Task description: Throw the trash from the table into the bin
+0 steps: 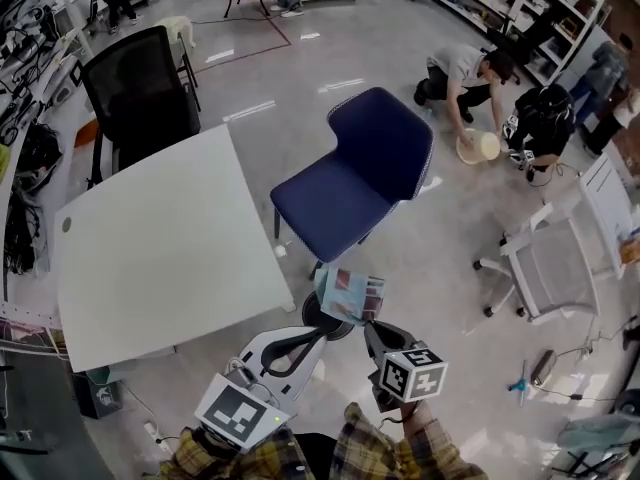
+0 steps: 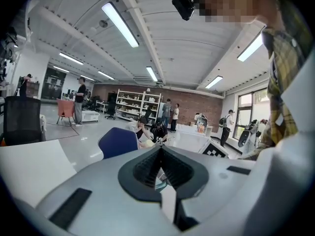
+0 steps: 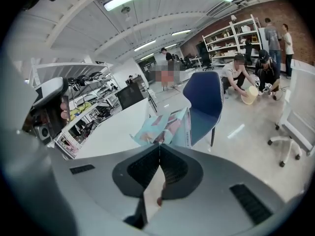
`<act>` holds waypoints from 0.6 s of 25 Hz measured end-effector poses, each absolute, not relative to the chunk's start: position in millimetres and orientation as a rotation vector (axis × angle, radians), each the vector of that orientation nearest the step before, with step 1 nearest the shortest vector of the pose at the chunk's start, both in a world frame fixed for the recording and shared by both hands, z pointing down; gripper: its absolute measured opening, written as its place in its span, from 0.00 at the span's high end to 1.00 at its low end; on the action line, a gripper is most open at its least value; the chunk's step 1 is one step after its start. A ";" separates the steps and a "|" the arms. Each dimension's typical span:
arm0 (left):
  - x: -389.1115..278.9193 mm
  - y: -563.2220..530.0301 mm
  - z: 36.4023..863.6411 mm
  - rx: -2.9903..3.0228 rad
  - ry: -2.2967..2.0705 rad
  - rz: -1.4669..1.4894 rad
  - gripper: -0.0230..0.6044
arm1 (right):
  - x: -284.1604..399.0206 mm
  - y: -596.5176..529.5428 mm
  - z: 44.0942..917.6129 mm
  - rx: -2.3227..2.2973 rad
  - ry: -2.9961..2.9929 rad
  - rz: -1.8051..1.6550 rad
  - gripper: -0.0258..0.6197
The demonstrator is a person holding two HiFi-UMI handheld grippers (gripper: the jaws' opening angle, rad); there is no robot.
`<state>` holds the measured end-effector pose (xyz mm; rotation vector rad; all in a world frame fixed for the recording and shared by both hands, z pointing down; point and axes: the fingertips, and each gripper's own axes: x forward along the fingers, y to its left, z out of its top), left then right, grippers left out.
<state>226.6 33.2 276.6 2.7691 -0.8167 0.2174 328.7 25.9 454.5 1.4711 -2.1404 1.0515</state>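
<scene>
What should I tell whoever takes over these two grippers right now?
Right gripper: shut on a crumpled pale-blue printed wrapper, held over what looks like the dark round bin by the white table corner.
Left gripper: shut, empty, beside it.
Done: no trash shows on the table.
Left: open the right jaws over the bin to drop the wrapper.

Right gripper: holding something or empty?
Holding. The right gripper is shut on a crumpled pale blue packet sticking out past its tips.
</scene>
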 end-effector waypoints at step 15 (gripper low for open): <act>248.8 36.4 374.8 2.793 -0.597 0.385 0.95 | 333.3 31.9 576.6 1.472 -1.961 1.221 0.96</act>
